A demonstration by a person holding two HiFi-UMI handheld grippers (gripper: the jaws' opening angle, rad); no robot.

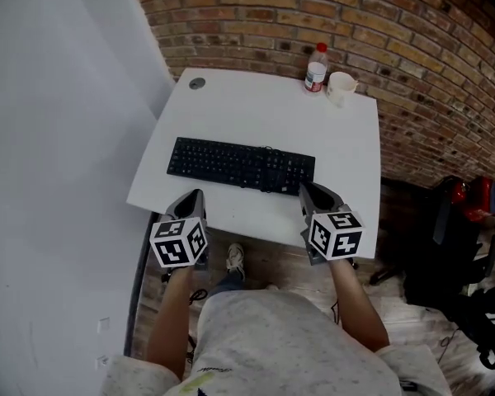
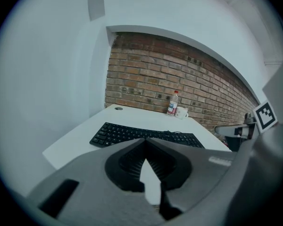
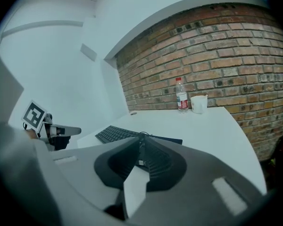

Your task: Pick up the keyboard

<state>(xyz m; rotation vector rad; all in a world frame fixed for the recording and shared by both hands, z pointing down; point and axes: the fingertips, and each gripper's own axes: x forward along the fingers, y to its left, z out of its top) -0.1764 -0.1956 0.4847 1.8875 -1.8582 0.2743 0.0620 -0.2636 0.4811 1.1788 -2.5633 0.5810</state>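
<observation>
A black keyboard (image 1: 241, 165) lies across the middle of a white table (image 1: 256, 110), its cable curled on top near its right half. My left gripper (image 1: 195, 195) hovers at the table's near edge, just in front of the keyboard's left end, jaws shut and empty. My right gripper (image 1: 306, 189) sits by the keyboard's near right corner, also shut with nothing in it. The left gripper view shows the keyboard (image 2: 146, 134) just beyond the closed tips (image 2: 145, 139). In the right gripper view the keyboard (image 3: 117, 133) lies ahead and left of the closed tips (image 3: 141, 136).
A plastic bottle (image 1: 316, 67) and a white cup (image 1: 341, 87) stand at the table's far right corner, against a brick wall. A cable grommet (image 1: 197, 82) sits at the far left. A white wall runs along the left; a black chair (image 1: 458, 246) stands to the right.
</observation>
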